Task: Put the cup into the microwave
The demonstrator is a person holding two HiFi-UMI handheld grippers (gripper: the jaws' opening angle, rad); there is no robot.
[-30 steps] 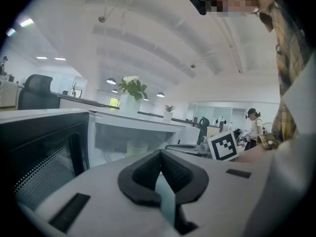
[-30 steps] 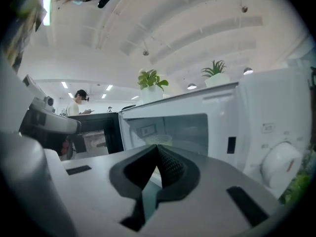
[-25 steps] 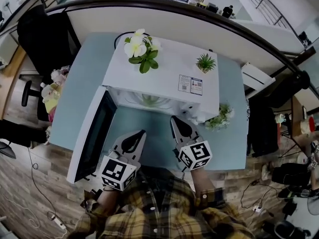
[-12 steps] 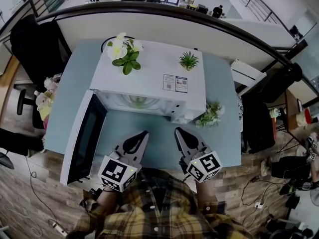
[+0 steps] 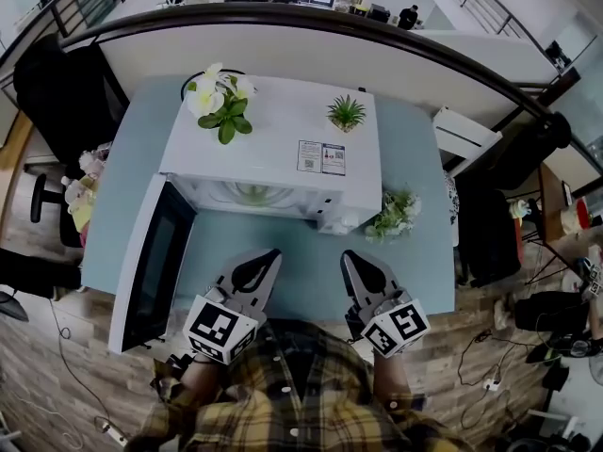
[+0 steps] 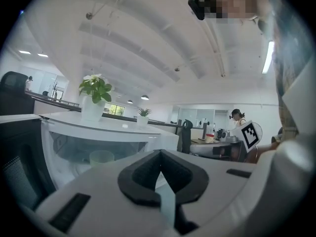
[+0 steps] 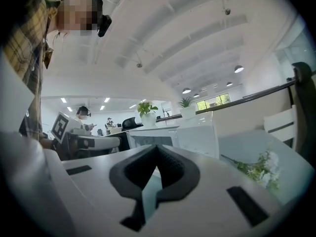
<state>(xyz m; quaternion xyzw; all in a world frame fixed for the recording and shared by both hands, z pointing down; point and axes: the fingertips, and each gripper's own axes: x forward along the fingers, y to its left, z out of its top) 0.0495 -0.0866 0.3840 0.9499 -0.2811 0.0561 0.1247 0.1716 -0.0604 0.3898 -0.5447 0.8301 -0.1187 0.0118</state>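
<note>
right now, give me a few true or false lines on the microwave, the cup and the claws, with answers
1. The microwave has its door open. True.
2. The right claw holds the cup. False: the cup sits inside the microwave, and the right claw is shut on nothing.
3. A white-flowered plant stands on top of the microwave. True.
4. The left claw is wide open. False: its jaws are together, with nothing between them.
5. The microwave stands on the floor. False: it stands on the blue table.
</note>
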